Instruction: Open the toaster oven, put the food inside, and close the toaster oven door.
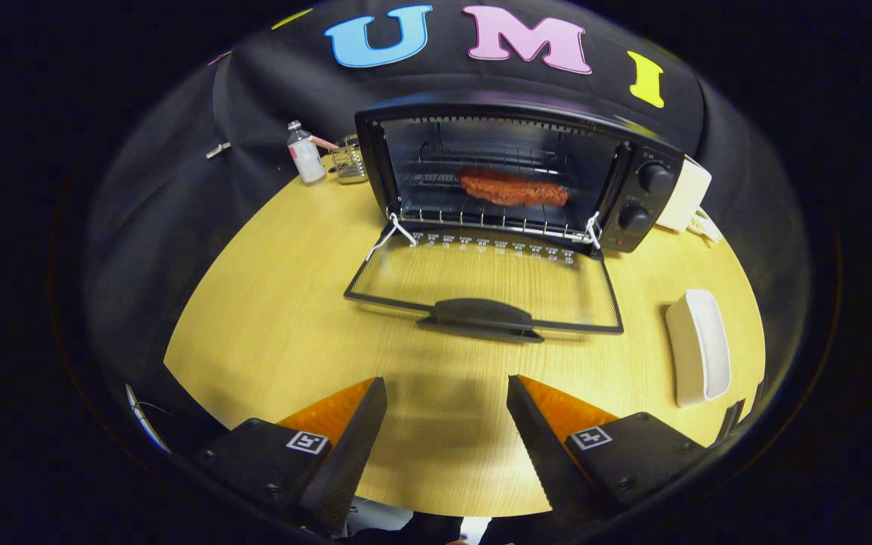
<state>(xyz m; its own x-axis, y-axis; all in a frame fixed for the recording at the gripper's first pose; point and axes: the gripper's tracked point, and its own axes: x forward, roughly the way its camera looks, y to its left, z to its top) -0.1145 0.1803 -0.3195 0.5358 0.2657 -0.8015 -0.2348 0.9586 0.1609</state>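
Now, in the gripper view, the gripper [447,393] is hovering over the table [269,325] with its fingers spread wide and gripping nothing. Beyond them the oven [519,170] is standing with its door [481,284] lying flat open, handle [478,312] facing the fingers. The food [513,188] is already sitting on the rack [481,221] inside. Closing seems to be the step left: I would come in low, slip under the handle, and swing the door up in an arc until it seats.
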